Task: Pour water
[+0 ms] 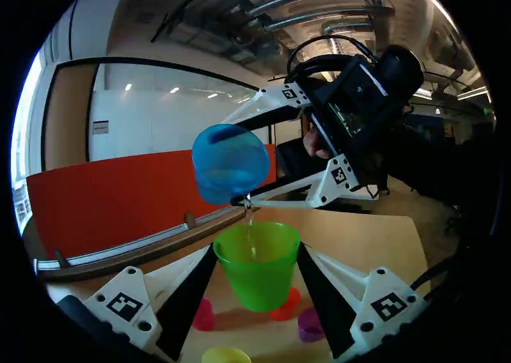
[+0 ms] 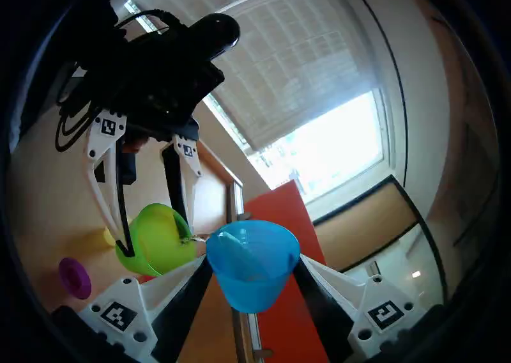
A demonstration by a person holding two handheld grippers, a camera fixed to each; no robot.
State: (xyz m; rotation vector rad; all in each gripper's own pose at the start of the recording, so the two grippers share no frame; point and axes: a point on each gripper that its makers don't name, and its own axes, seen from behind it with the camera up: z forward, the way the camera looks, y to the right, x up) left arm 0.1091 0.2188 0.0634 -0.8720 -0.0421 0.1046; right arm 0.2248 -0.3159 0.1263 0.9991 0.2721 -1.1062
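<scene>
Tilted blue cup (image 1: pixel 228 162), clamped by right gripper (image 2: pixel 252 264) at 12 o'clock, trickles water (image 1: pixel 251 225) into green cup (image 1: pixel 259 280) held by left gripper (image 1: pixel 255 251)

The green cup (image 1: pixel 259 270) and blue cup (image 1: pixel 228 163) are smooth, glossy, translucent plastic. The bench (image 1: pixel 377 235) has a pale, matt wood-look top. The left gripper (image 1: pixel 255 251) and right gripper (image 2: pixel 252 262) are matt white plastic with black inner faces.

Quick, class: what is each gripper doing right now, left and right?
Left gripper: shut on the green cup, held upright.
Right gripper: shut on the blue cup, tilted, pouring water into the green cup.
</scene>
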